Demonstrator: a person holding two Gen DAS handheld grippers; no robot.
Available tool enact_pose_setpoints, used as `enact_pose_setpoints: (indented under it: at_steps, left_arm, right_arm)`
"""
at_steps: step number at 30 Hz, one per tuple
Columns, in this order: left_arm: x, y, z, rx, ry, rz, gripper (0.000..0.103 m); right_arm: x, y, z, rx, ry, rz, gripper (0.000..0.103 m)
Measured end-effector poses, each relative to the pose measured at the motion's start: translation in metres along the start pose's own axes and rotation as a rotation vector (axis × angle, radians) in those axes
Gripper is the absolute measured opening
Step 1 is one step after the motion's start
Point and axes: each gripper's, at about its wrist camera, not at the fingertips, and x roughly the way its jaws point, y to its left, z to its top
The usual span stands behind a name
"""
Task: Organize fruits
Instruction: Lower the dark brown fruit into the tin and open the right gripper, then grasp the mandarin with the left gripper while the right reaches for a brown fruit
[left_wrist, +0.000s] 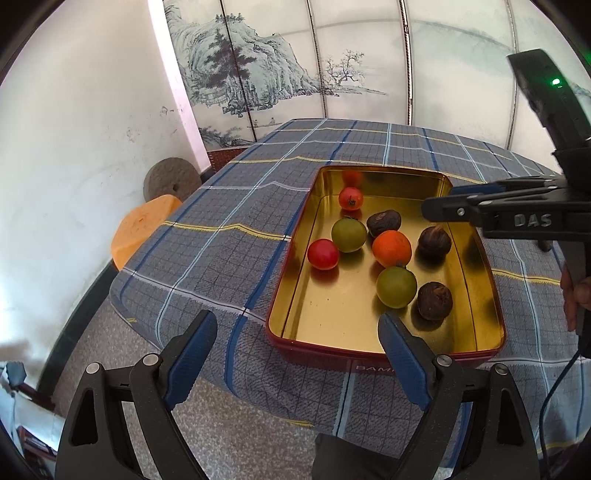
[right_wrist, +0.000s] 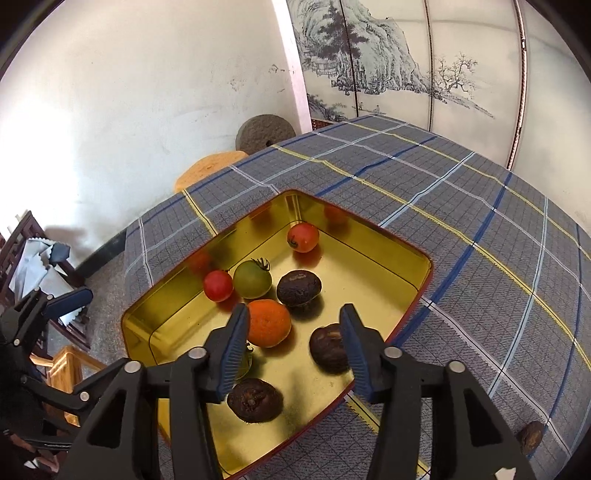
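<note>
Left wrist view: looks steeply down along own fingers from table's near edge, tin tray (left_wrist: 295, 236) ahead, close. Right wrist view: directly above tray (right_wrist: 413, 291), closer, facing down. Shared: tray, checked tablecloth (left_wrist: 236, 206), painted screen (left_wrist: 258, 66).

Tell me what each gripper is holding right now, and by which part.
Nothing is held. The left gripper stands wide open in front of the tin. The right gripper is open above the fruit, its pads touching none.
</note>
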Motion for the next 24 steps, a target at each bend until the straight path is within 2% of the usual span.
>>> enact_pose_setpoints:
  at_steps: [3, 5, 10, 12, 14, 19, 22, 24]
  left_arm:
    - [0.000, -0.001, -0.001, 0.006, 0.004, 0.004, 0.089]
    - [-0.001, -0.001, -0.002, 0.009, 0.006, 0.006, 0.089]
    - [-0.002, -0.003, -0.001, 0.018, 0.009, 0.010, 0.089]
    - [-0.003, -0.005, 0.000, 0.025, 0.007, 0.013, 0.089]
    - [-0.005, -0.008, 0.000, 0.032, 0.004, 0.012, 0.089]
    - [-0.012, -0.025, 0.006, 0.074, -0.013, 0.004, 0.089]
    - [-0.018, -0.040, 0.010, 0.110, -0.023, -0.018, 0.089]
    - [-0.023, -0.054, 0.012, 0.142, -0.023, -0.075, 0.089]
  right_arm:
    - [-0.013, -0.002, -0.004, 0.023, -0.035, 0.017, 0.063]
    - [-0.026, -0.003, -0.012, 0.040, -0.064, 0.023, 0.075]
    - [-0.060, -0.011, -0.040, 0.072, -0.104, 0.030, 0.086]
    - [-0.079, -0.020, -0.057, 0.086, -0.123, 0.006, 0.091]
    - [-0.100, -0.034, -0.074, 0.102, -0.139, -0.049, 0.097]
    - [-0.144, -0.092, -0.119, 0.195, -0.127, -0.229, 0.102]
    - [-0.162, -0.139, -0.150, 0.288, -0.068, -0.372, 0.103]
    - [-0.170, -0.165, -0.169, 0.319, -0.023, -0.475, 0.103]
